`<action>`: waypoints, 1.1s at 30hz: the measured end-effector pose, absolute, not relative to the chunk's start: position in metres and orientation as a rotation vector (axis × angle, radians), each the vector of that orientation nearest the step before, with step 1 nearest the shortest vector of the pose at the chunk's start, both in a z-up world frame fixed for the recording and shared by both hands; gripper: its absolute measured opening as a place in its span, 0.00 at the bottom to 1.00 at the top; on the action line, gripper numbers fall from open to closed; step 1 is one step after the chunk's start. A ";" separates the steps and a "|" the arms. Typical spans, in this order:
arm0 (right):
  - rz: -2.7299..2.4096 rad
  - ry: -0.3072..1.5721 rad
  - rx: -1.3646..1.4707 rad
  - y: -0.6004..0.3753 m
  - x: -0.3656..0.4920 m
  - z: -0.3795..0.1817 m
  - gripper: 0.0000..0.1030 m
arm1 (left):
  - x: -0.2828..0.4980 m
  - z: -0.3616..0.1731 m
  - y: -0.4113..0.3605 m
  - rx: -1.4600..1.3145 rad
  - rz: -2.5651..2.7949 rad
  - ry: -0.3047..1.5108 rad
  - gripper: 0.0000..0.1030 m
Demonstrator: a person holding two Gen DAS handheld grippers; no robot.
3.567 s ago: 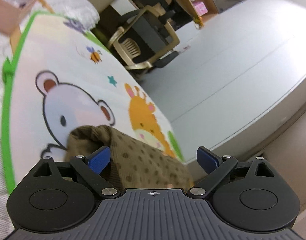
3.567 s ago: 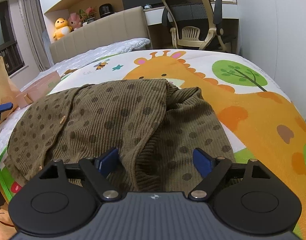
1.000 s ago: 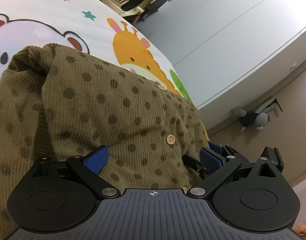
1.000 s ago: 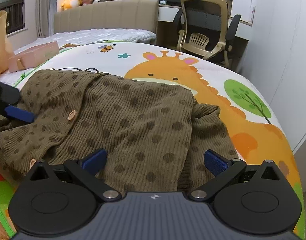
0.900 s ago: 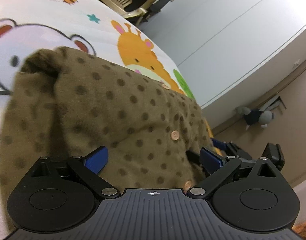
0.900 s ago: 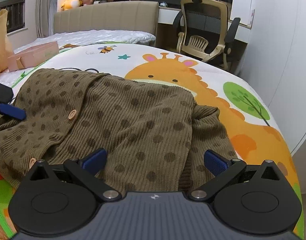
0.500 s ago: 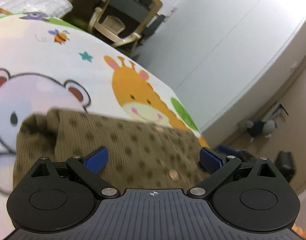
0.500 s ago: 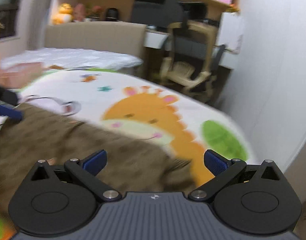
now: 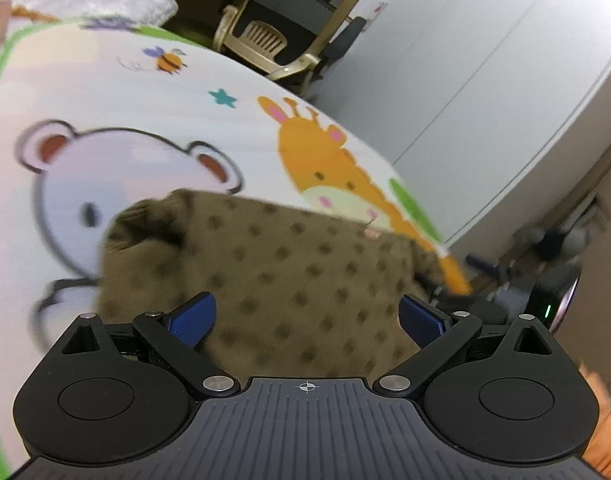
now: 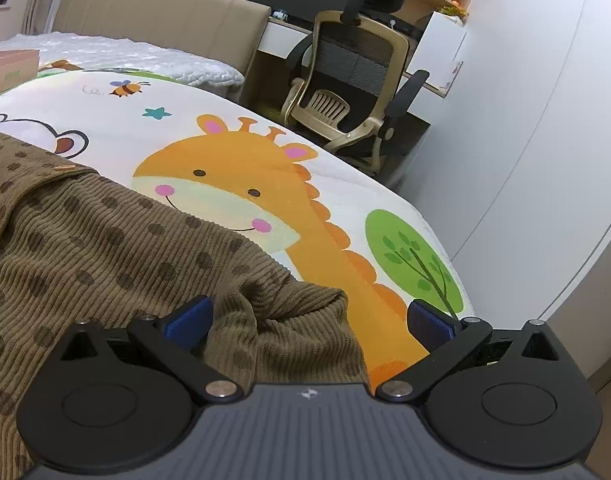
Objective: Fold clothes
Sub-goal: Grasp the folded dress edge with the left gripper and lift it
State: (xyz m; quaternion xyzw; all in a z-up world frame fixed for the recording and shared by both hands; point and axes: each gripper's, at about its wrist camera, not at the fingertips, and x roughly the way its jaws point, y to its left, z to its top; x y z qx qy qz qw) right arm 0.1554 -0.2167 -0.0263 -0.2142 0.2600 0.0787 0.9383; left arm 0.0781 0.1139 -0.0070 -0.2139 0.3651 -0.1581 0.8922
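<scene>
The left gripper (image 9: pixel 305 318) is standing wide open, holding nothing, its blue pads (image 9: pixel 191 319) hanging just over the near edge of the cardigan (image 9: pixel 289 276). The right gripper (image 10: pixel 307 320) is gaping equally wide and empty above a bunched corner of the same cardigan (image 10: pixel 105 256). The brown dotted knit is lying on the mat (image 10: pixel 233 148), partly covering the printed bear (image 9: pixel 105 176) and reaching toward the giraffe (image 10: pixel 241 192). A button (image 10: pixel 65 167) is showing on its far edge. Beyond the mat a chair (image 10: pixel 345 80) is standing by the desk, near the wardrobe (image 10: pixel 545 100).
</scene>
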 end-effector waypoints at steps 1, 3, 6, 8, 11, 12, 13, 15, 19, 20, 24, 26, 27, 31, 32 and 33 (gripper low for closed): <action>0.161 0.530 -0.436 -0.217 0.154 -0.026 1.00 | 0.071 -0.006 0.117 -0.416 -0.306 0.766 0.98; 0.162 0.529 -0.432 -0.217 0.154 -0.026 1.00 | 0.058 -0.007 0.126 -0.383 -0.255 0.785 0.97; 0.166 0.531 -0.423 -0.218 0.155 -0.026 1.00 | 0.040 -0.010 0.143 -0.371 -0.193 0.800 0.91; 0.169 0.534 -0.416 -0.219 0.157 -0.026 1.00 | 0.032 -0.011 0.150 -0.356 -0.160 0.805 0.55; 0.171 0.535 -0.410 -0.219 0.157 -0.026 1.00 | 0.026 -0.013 0.157 -0.352 -0.121 0.814 0.56; 0.171 0.535 -0.409 -0.219 0.157 -0.026 1.00 | 0.025 -0.015 0.157 -0.357 -0.125 0.819 0.60; 0.171 0.534 -0.408 -0.219 0.156 -0.027 1.00 | 0.026 -0.017 0.156 -0.359 -0.132 0.824 0.61; 0.172 0.535 -0.405 -0.219 0.156 -0.027 1.00 | 0.027 -0.021 0.150 -0.350 -0.149 0.828 0.61; 0.173 0.536 -0.399 -0.220 0.157 -0.027 1.00 | 0.029 -0.023 0.140 -0.298 -0.151 0.814 0.62; 0.172 0.535 -0.398 -0.220 0.157 -0.027 1.00 | 0.029 -0.023 0.138 -0.287 -0.150 0.811 0.62; 0.171 0.532 -0.396 -0.220 0.156 -0.027 1.00 | 0.029 -0.024 0.133 -0.254 -0.146 0.799 0.62; 0.168 0.531 -0.395 -0.220 0.156 -0.027 1.00 | 0.028 -0.025 0.132 -0.249 -0.147 0.793 0.62; 0.167 0.530 -0.394 -0.220 0.155 -0.027 1.00 | 0.027 -0.025 0.132 -0.248 -0.147 0.790 0.62; 0.164 0.524 -0.394 -0.220 0.154 -0.027 1.00 | 0.026 -0.027 0.133 -0.240 -0.149 0.777 0.60; 0.161 0.520 -0.394 -0.220 0.153 -0.025 1.00 | 0.025 -0.027 0.132 -0.231 -0.147 0.774 0.57; 0.155 0.512 -0.395 -0.220 0.150 -0.023 1.00 | 0.024 -0.027 0.132 -0.217 -0.142 0.772 0.53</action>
